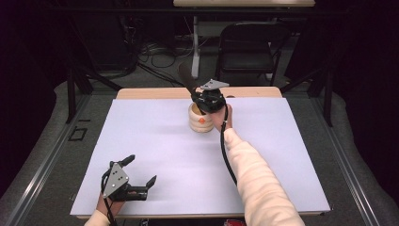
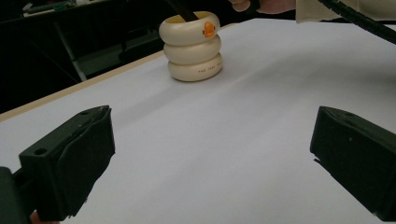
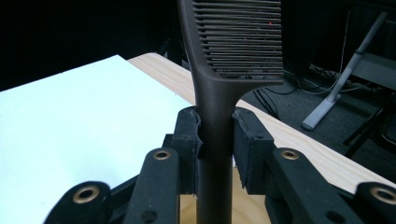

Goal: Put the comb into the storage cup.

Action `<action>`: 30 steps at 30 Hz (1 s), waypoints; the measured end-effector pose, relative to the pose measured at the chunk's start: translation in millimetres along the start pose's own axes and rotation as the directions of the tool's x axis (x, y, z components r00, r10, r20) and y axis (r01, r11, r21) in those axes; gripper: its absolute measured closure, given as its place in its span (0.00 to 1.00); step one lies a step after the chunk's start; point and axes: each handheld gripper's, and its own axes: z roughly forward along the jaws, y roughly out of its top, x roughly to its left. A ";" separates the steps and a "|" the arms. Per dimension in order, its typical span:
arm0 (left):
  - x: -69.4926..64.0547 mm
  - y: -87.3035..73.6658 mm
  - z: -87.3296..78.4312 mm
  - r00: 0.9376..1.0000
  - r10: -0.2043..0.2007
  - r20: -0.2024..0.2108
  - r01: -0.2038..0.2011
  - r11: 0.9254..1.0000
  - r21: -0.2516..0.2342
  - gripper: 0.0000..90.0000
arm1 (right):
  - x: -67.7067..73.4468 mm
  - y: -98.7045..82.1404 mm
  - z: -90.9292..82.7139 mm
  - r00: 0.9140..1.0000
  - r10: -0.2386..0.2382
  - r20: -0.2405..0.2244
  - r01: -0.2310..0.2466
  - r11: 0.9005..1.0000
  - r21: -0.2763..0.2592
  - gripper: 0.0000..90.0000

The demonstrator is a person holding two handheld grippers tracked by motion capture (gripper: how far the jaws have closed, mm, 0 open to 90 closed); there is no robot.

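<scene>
A cream holder [image 1: 200,119] made of three stacked rings, with a small orange mark, stands at the far middle of the white table [image 1: 155,141]. Right above it, my right gripper [image 1: 200,100] is shut on the handle of a dark brown comb [image 1: 187,77]. The comb [image 3: 219,70] stands upright between the pads [image 3: 189,140], teeth end up, and its lower end reaches down into the holder [image 2: 191,46]. My left gripper [image 1: 139,170] rests near the table's front left corner, its jaws wide open with nothing between them.
A black folding chair [image 1: 249,44] and a table leg with cables on the floor stand beyond the far wooden edge [image 1: 155,93]. The right gripper's black cable [image 1: 225,150] trails along the person's cream sleeve [image 1: 256,179].
</scene>
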 end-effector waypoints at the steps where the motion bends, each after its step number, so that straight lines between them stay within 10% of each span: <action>1: 0.1 0.0 -0.1 1.000 0.001 0.000 -0.001 1.000 0.001 0.00 | -0.2 -0.8 0.2 1.000 0.002 -0.001 -0.002 1.000 0.003 0.80; 30: -0.4 0.1 0.5 1.000 -0.001 0.000 0.001 1.000 -0.001 0.00 | -3.8 -17.4 2.9 1.000 0.011 -0.020 -0.010 0.998 0.061 0.80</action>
